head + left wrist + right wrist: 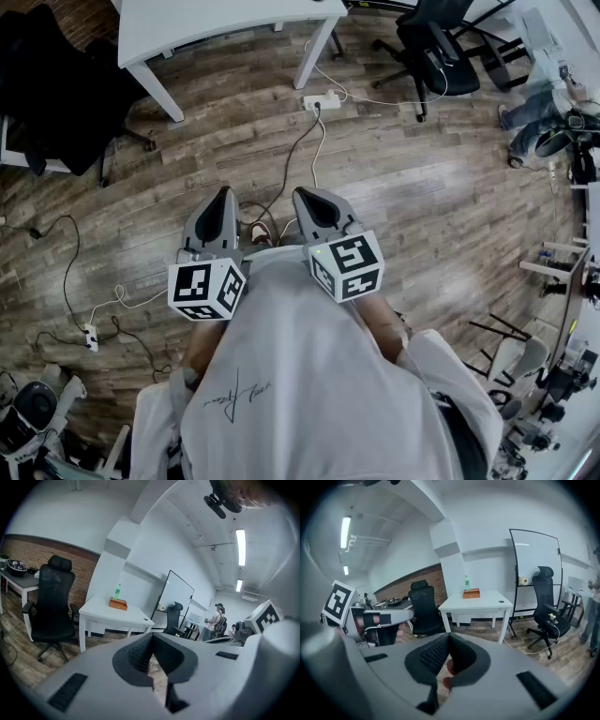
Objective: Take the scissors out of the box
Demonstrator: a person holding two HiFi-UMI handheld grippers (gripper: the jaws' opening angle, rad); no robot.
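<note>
Left hand-held gripper (223,193) and right hand-held gripper (302,193) are closed, empty. Small orange-brown box (471,593) sits near the white table (487,604)'s far edge (scissors unseen); reaching in blind could knock it off.

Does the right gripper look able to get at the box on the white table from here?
Probably not yet. The right gripper is shut, and the box sits on the white table well across the floor. Nothing blocks the way, but the gripper would have to be carried closer first.
</note>
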